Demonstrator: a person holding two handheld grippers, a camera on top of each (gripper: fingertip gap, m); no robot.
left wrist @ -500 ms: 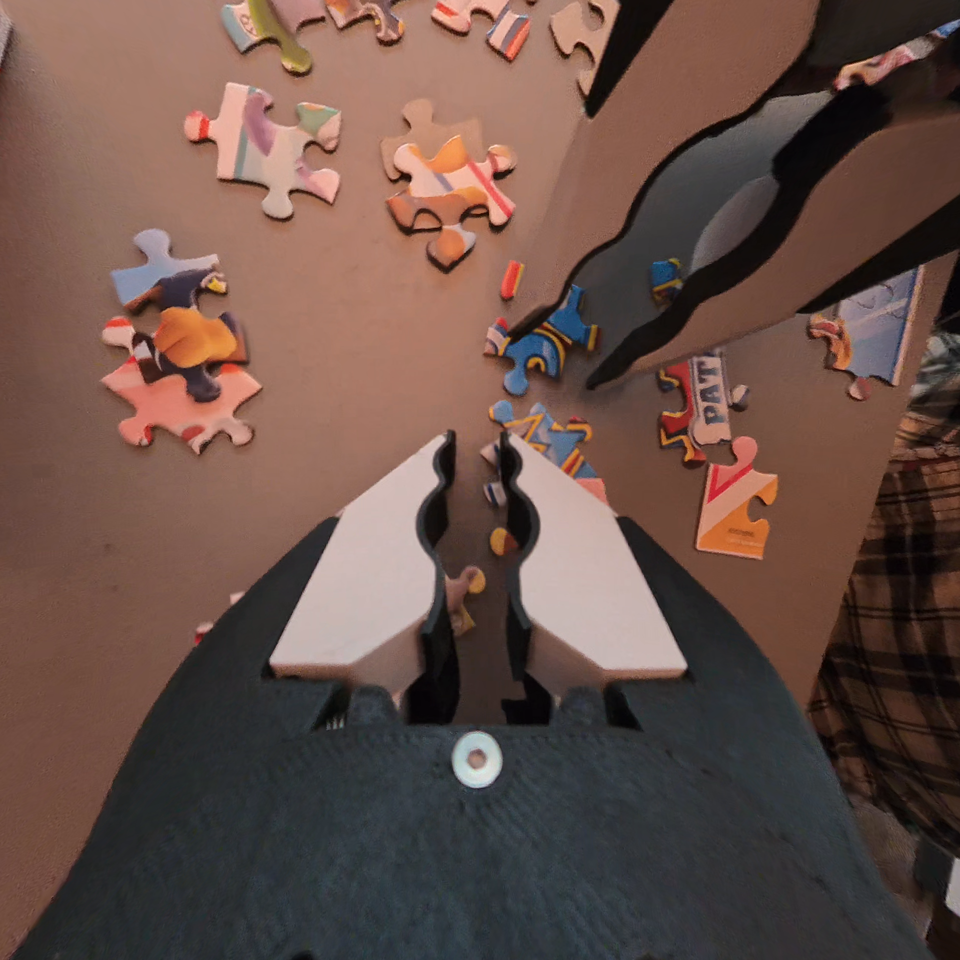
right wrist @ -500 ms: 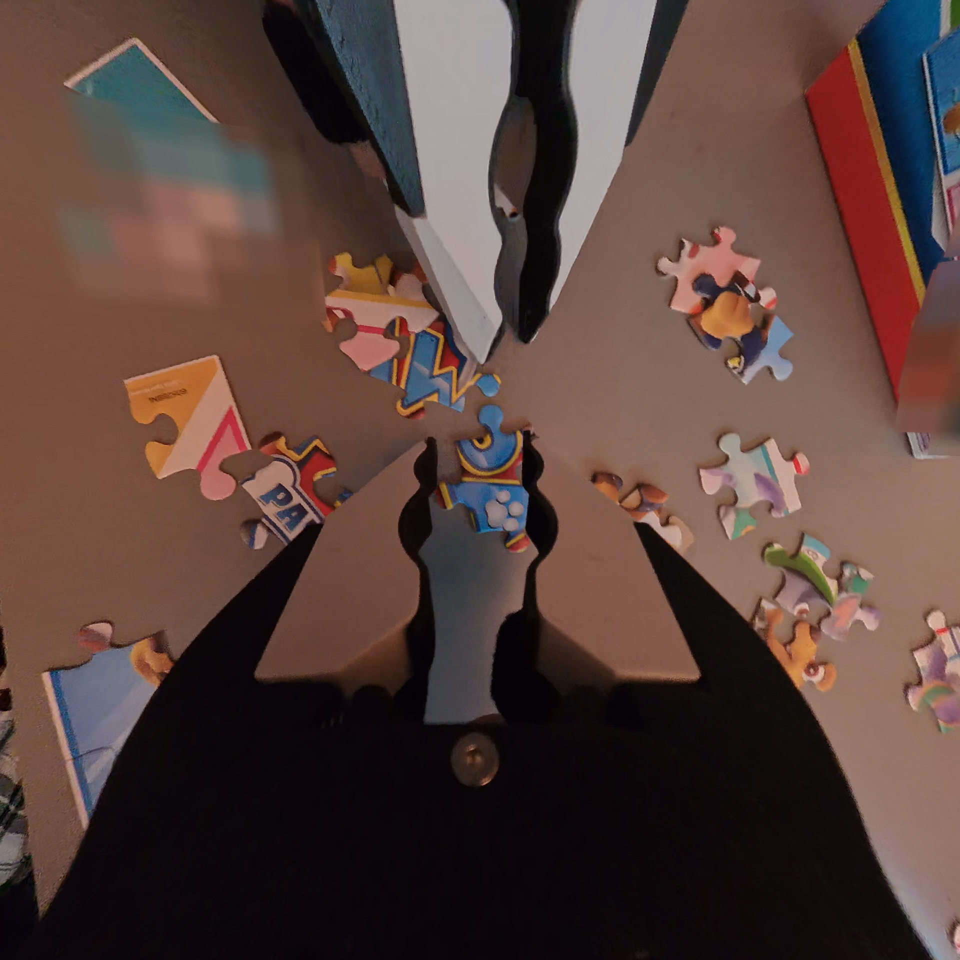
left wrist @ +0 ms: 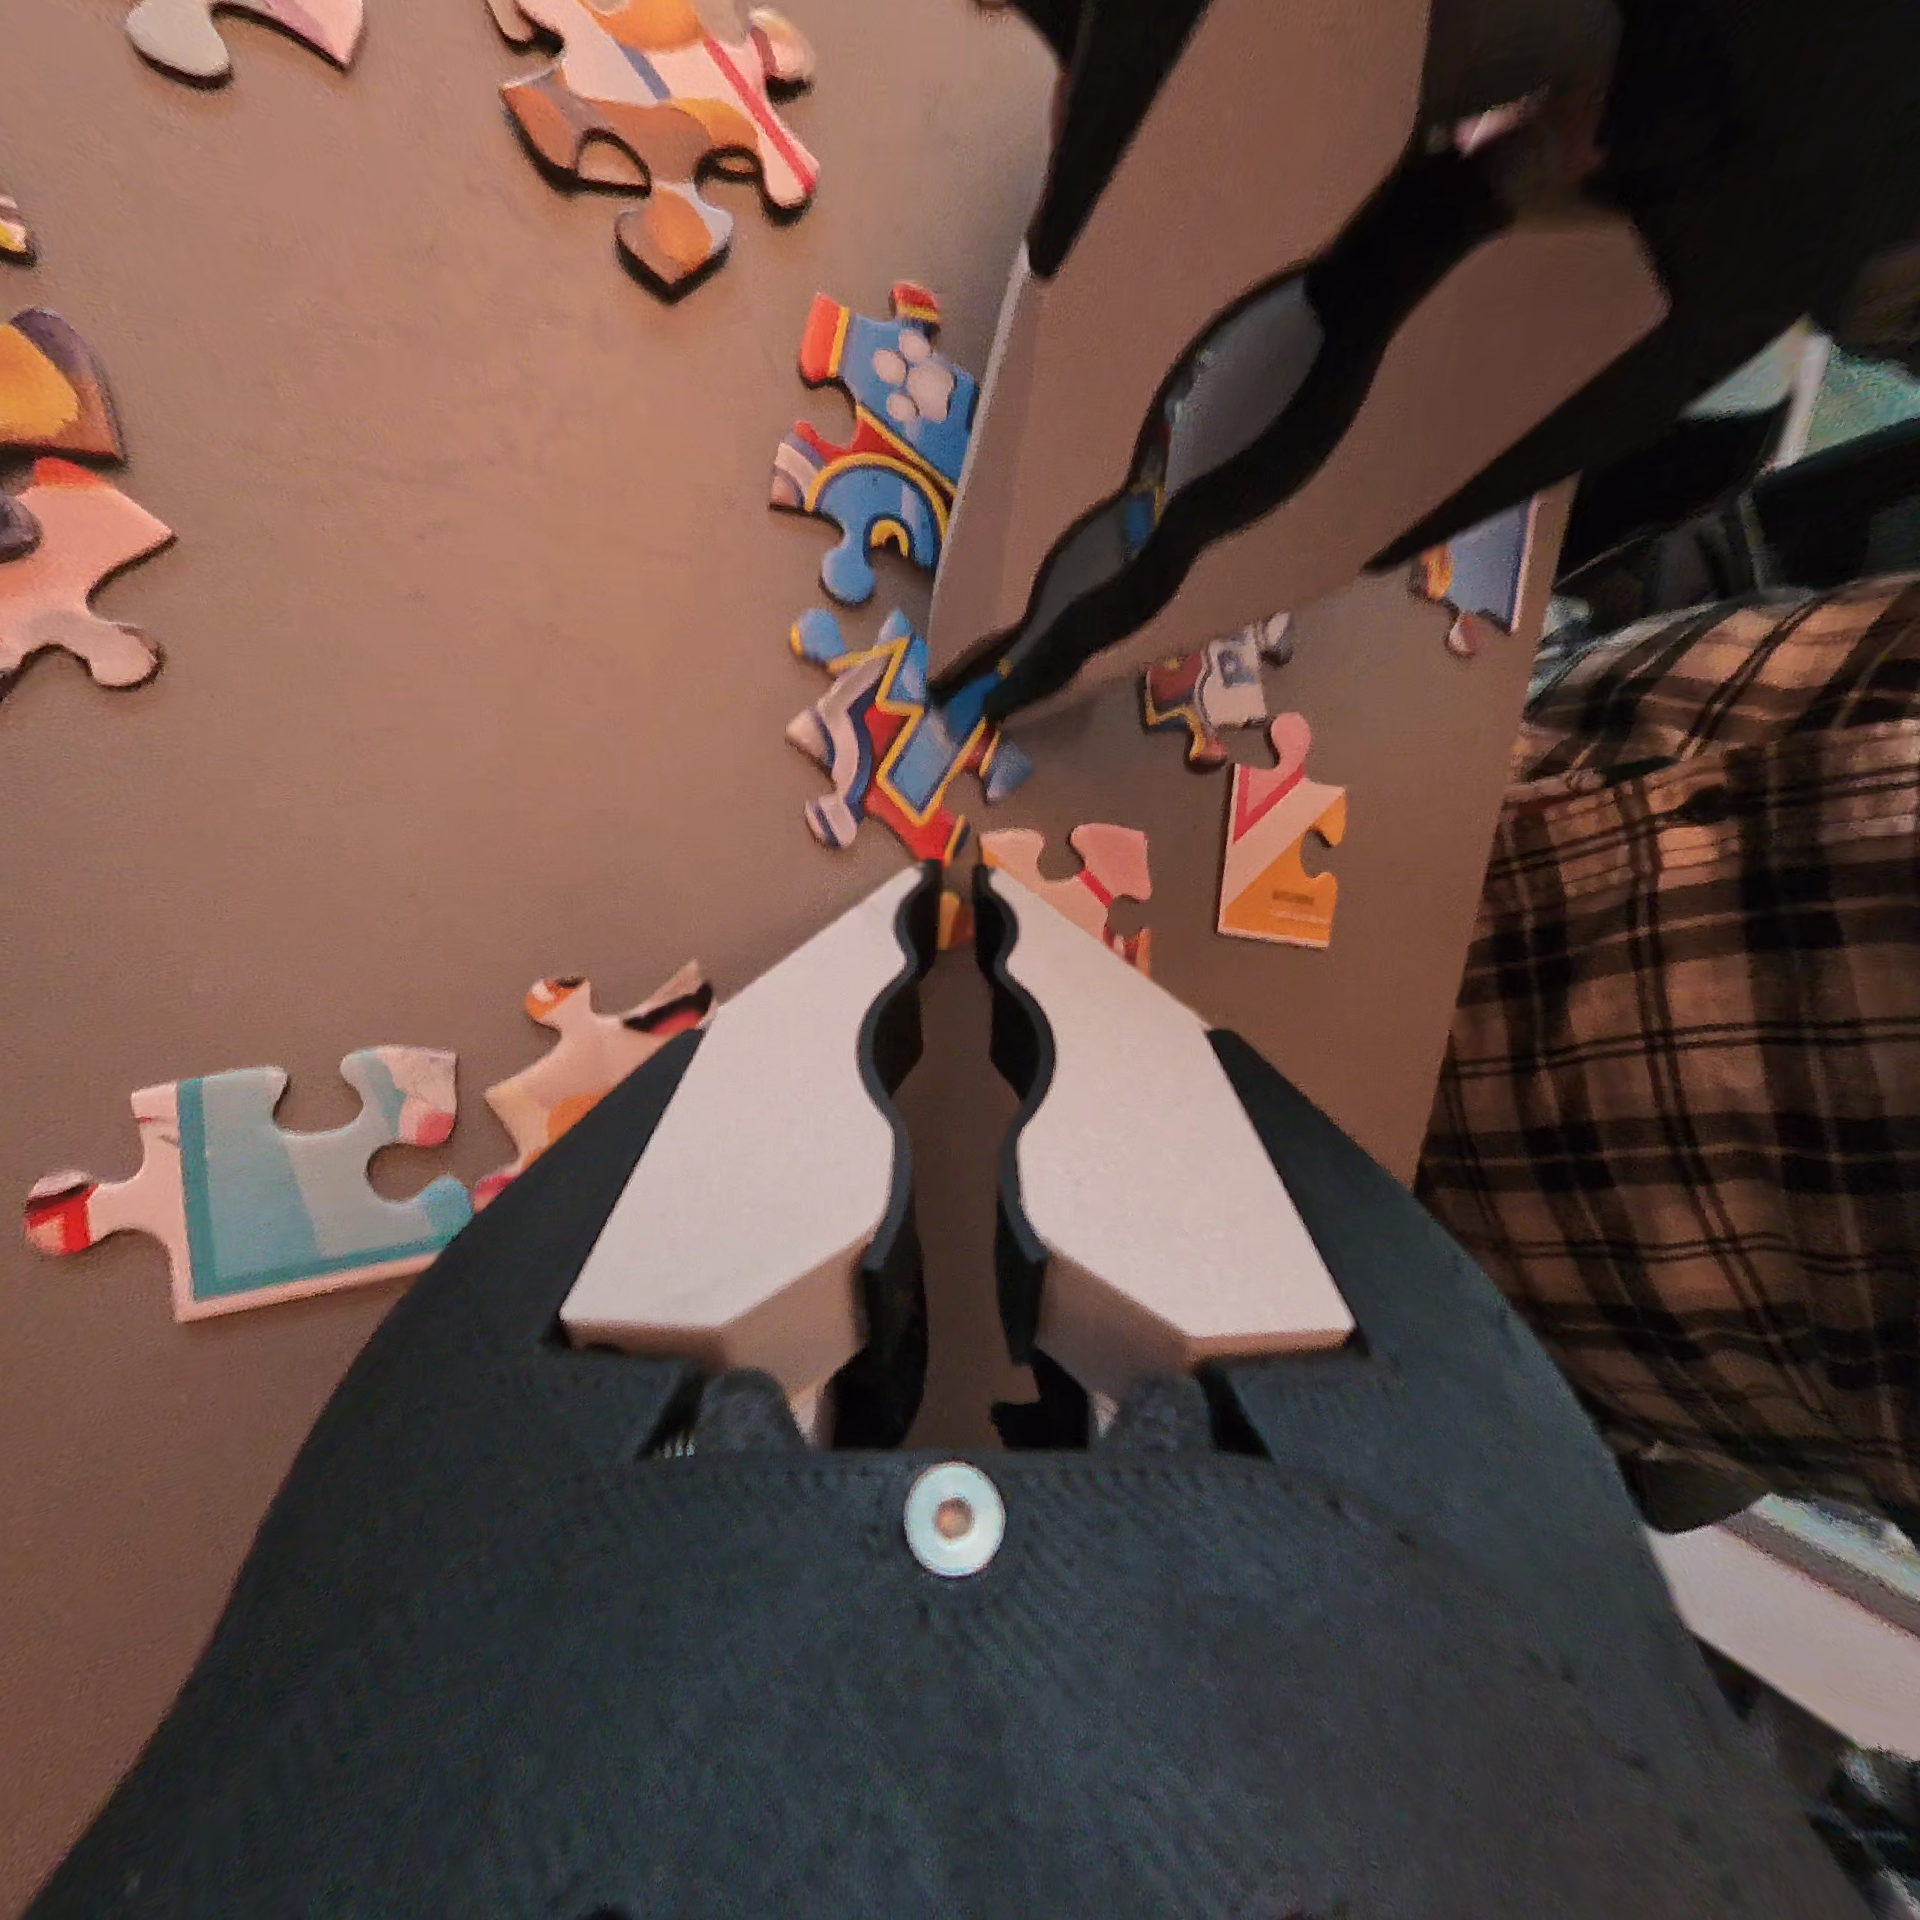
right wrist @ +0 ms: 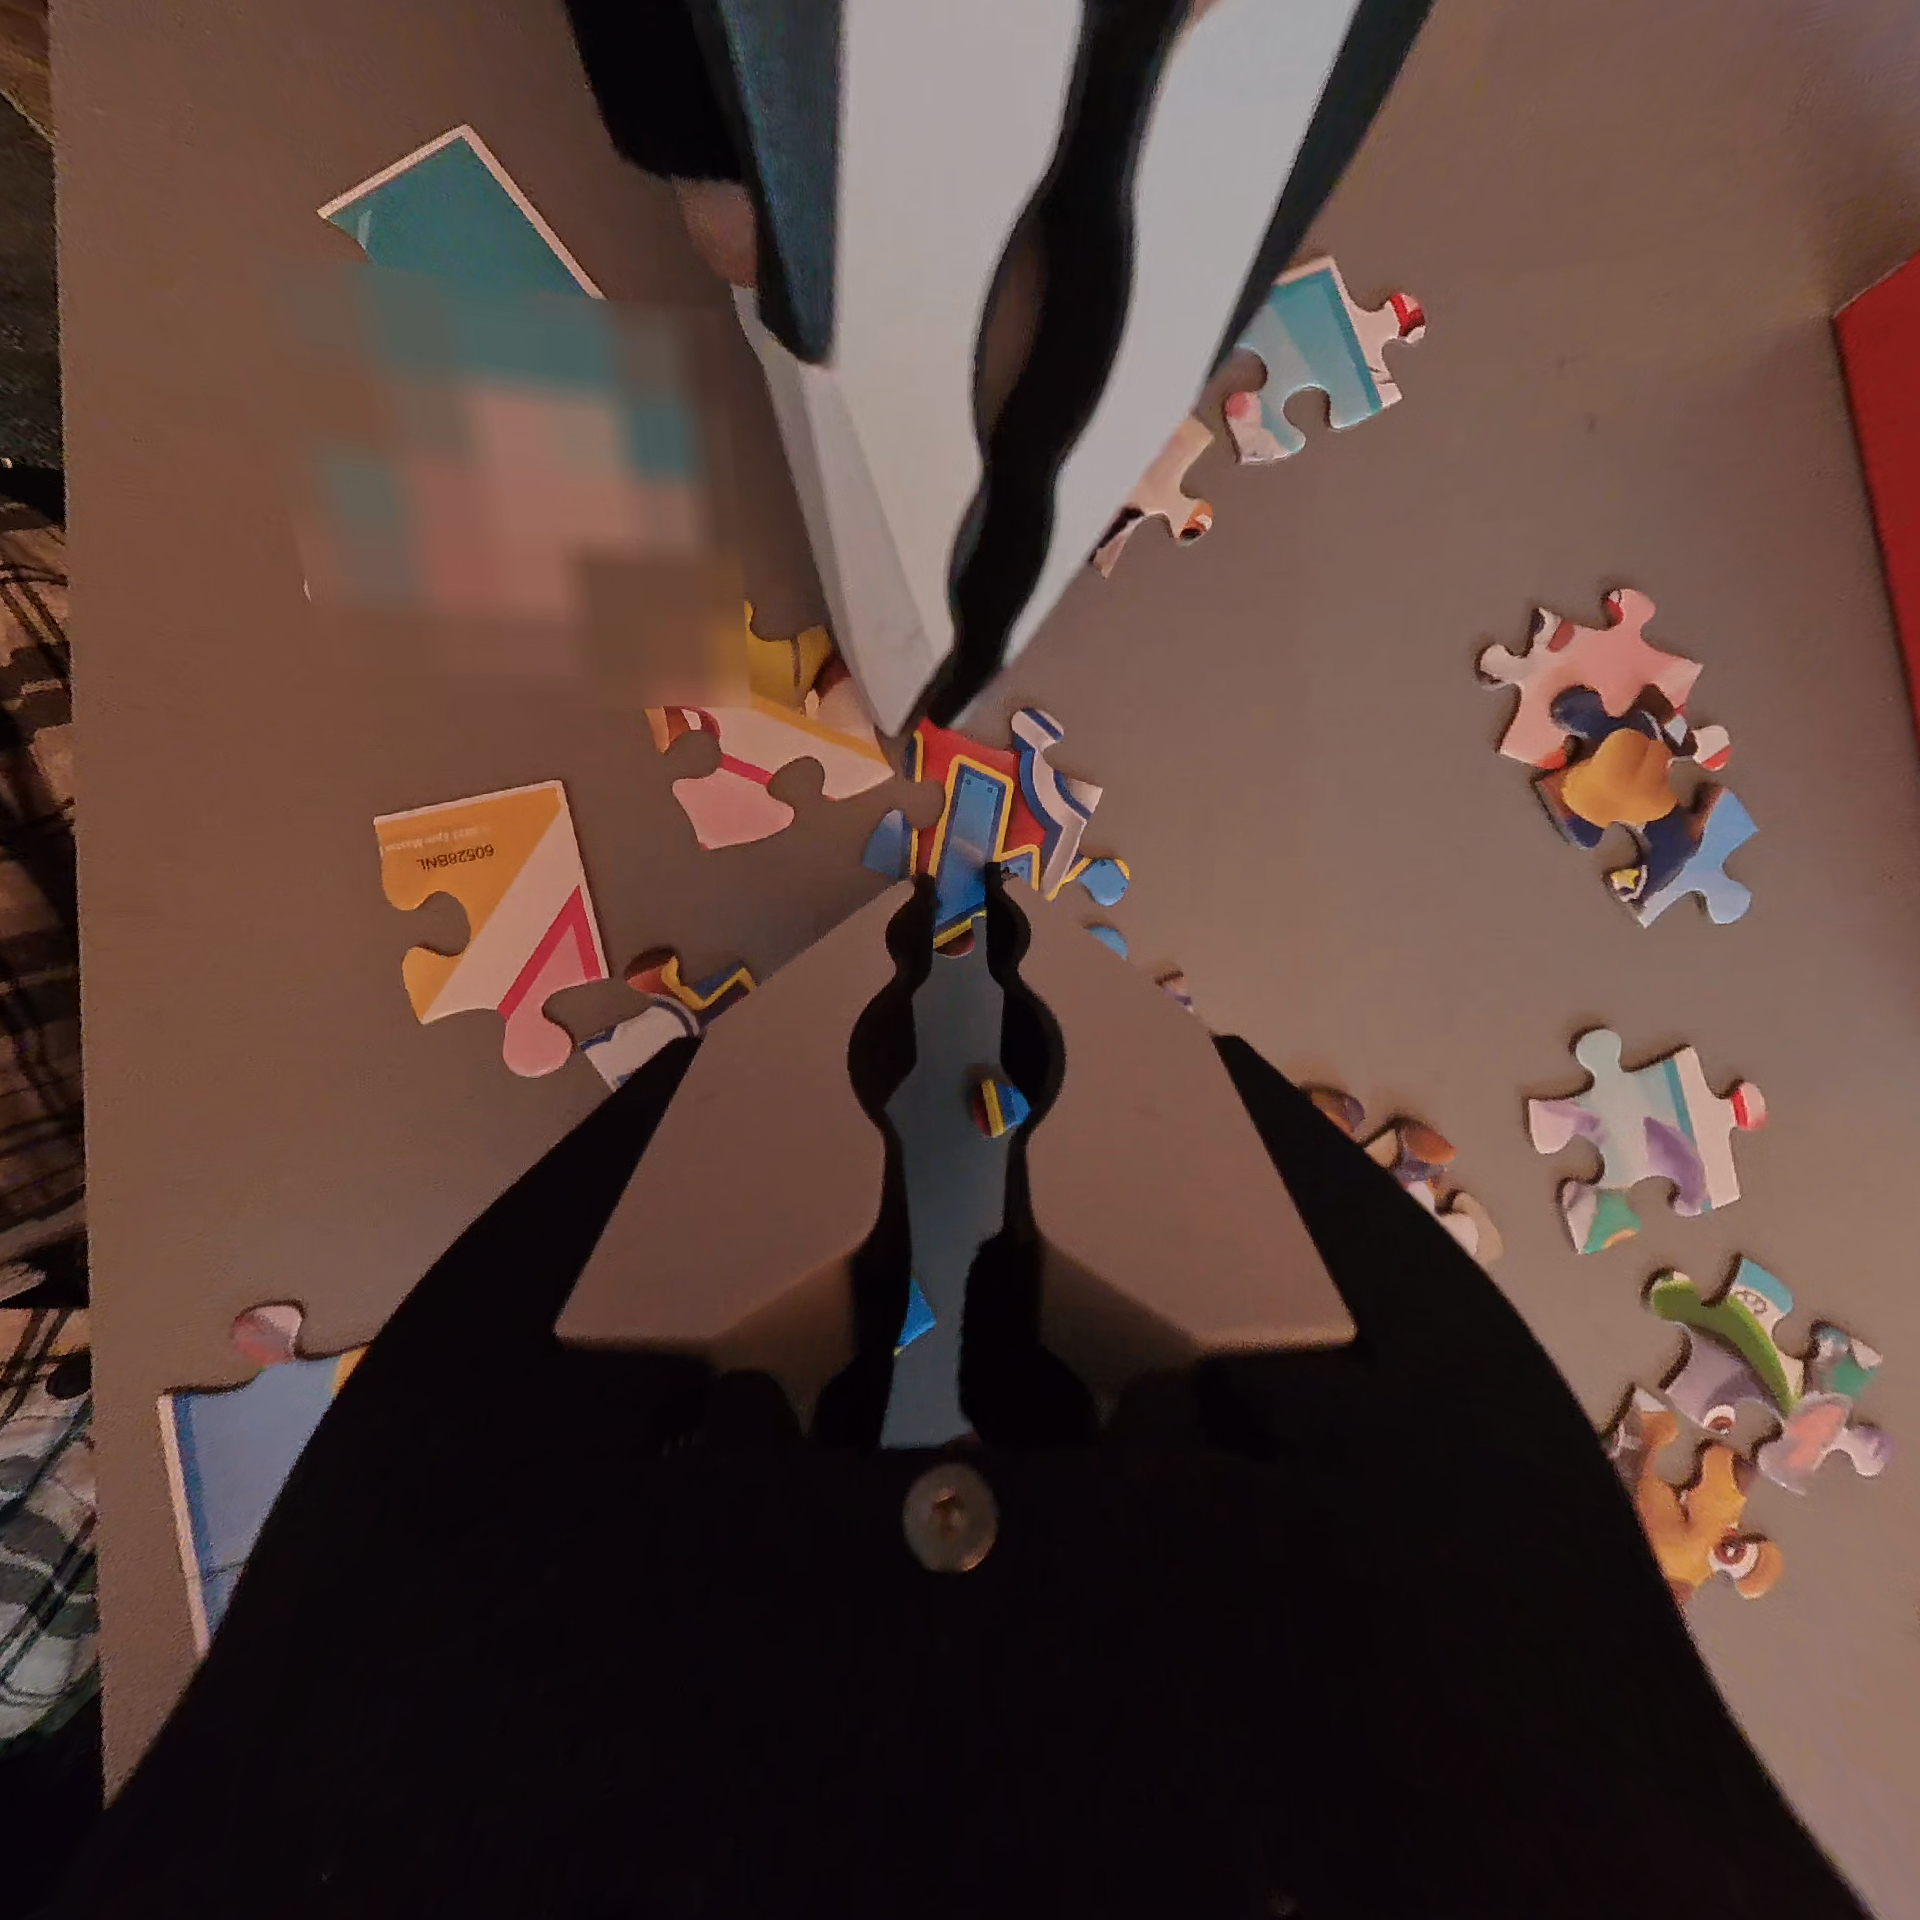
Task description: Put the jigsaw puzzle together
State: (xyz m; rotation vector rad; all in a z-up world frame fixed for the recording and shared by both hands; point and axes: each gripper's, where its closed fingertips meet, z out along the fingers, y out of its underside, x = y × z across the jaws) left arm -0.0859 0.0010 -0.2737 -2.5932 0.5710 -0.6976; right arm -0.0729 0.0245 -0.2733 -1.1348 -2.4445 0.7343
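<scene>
Zigzag piece: the red-blue zigzag piece (right wrist: pixel 987 821) lies flat on the brown table (left wrist: pixel 416 623), between my two sets of tips.
Paw piece: the blue paw-print piece (left wrist: pixel 883 436) lies just beyond the zigzag piece, apart from it, not yet joined.
My right gripper (right wrist: pixel 954 894): narrow, tips down on the zigzag piece's near edge; whether I pinch it, I cannot tell.
My left gripper (left wrist: pixel 956 883): almost closed, empty as far as I see, just short of the zigzag piece.
Progress: early, I judge; only a few small joined clusters, like the dog cluster (right wrist: pixel 1621 758), well off to one side; most pieces lie loose.
Containers: a red box edge (right wrist: pixel 1886 499) far from the zigzag piece; contents hidden.
</scene>
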